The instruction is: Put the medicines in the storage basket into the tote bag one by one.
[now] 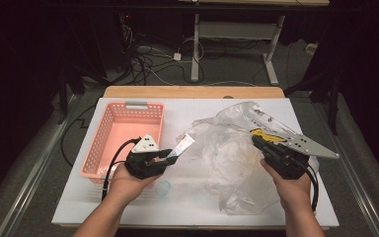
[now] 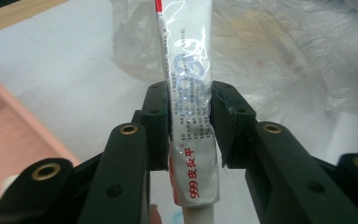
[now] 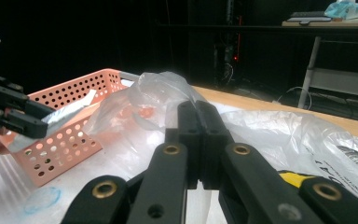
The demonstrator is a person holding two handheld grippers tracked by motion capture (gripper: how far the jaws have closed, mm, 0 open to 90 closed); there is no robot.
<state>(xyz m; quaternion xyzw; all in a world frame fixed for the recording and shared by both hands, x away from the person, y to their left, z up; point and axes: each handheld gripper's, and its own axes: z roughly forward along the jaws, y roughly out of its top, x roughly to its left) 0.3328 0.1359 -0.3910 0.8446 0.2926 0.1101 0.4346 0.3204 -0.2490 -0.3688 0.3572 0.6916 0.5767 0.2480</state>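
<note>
A white and silver ointment tube (image 1: 183,144) with red print is pinched across its middle by my left gripper (image 1: 173,154), just right of the pink basket (image 1: 137,104). In the left gripper view the pads press both sides of the tube (image 2: 189,93), whose crimped end points away toward the clear plastic bag (image 2: 284,56). My right gripper (image 1: 255,140) is shut on a fold of the crumpled bag (image 1: 222,148) at its right side. The right gripper view shows the jaws (image 3: 198,112) together, with bag film (image 3: 158,93) bulging up behind them.
The perforated basket (image 3: 65,140) stands at the table's left with its floor bare. A yellow item (image 1: 264,133) lies inside the bag. A blue ring mark (image 1: 164,187) is on the white table cover (image 1: 128,207). Cables and desk legs lie on the floor beyond.
</note>
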